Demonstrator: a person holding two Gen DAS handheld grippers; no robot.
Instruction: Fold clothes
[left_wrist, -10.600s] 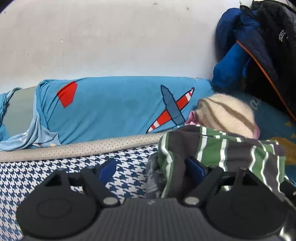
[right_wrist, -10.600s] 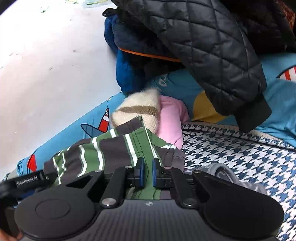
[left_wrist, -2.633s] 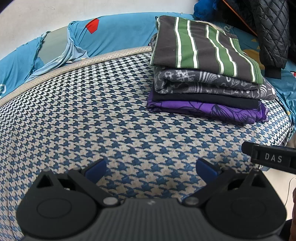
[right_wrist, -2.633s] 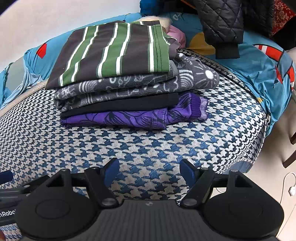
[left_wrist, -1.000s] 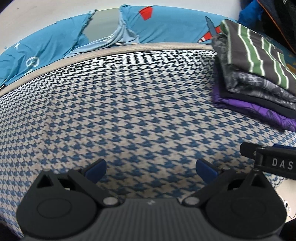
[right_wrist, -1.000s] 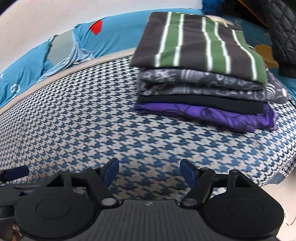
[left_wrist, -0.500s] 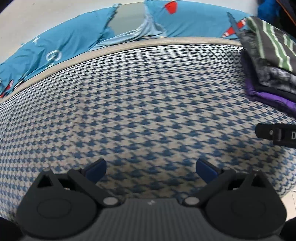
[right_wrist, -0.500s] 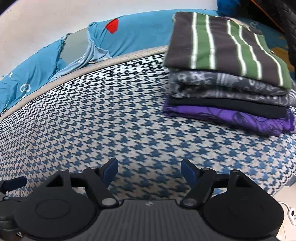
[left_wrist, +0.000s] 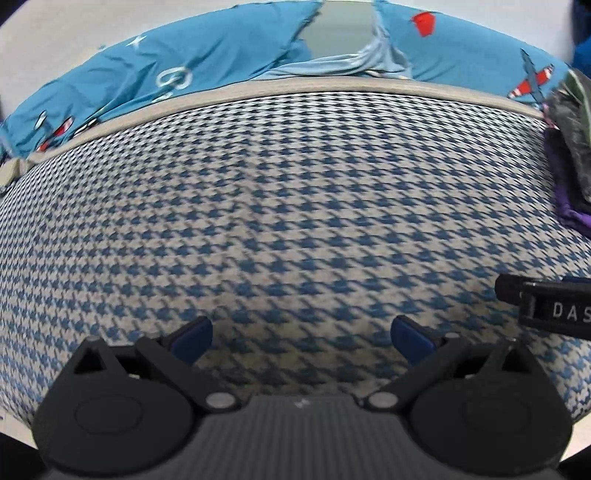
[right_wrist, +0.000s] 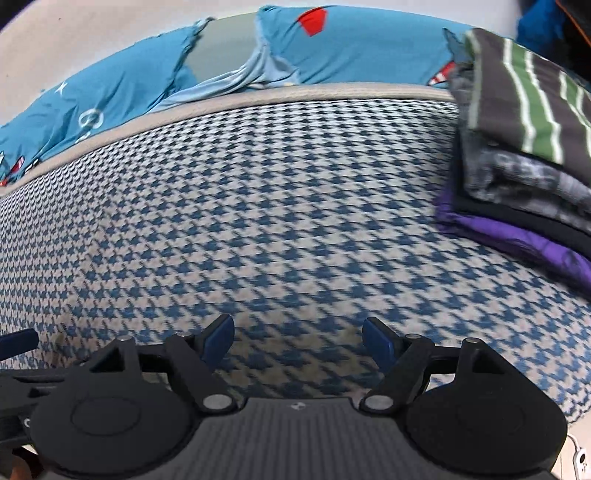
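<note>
Surface: a blue-and-white houndstooth-patterned cushion with a beige piped edge (left_wrist: 295, 206) fills most of both wrist views; its middle lies bare under both grippers.

Folded clothes: a stack of folded garments (right_wrist: 517, 147) sits on the cushion's right part, well apart from both grippers. In the right wrist view it reads, top to bottom, as a dark grey shirt with green and white stripes (right_wrist: 524, 85), a grey patterned fleece piece (right_wrist: 524, 177), a thin black layer, and a purple printed garment (right_wrist: 517, 236) touching the cushion.

Stack in left view: only a sliver shows at the far right edge, blurred, so the layers are hard to tell apart there.

Left gripper: the black left gripper with blue pads (left_wrist: 301, 338) hangs above the cushion, tilted downward. Its jaws are spread wide and released, with only patterned fabric seen between them.

Right gripper: the black right gripper with blue pads (right_wrist: 298, 341) also hangs over the bare cushion, jaws apart and grasping nothing. A black part of it, lettered "DAS", pokes in at the right edge of the left wrist view.

Behind the cushion: a bright blue sheet printed with red-and-white aeroplanes (right_wrist: 351, 51) lies rumpled along the far edge, with a pale grey gap in it, against an off-white wall (right_wrist: 92, 33).

Far right corner: dark blue clothing (right_wrist: 535, 26) shows, partly cut off.
</note>
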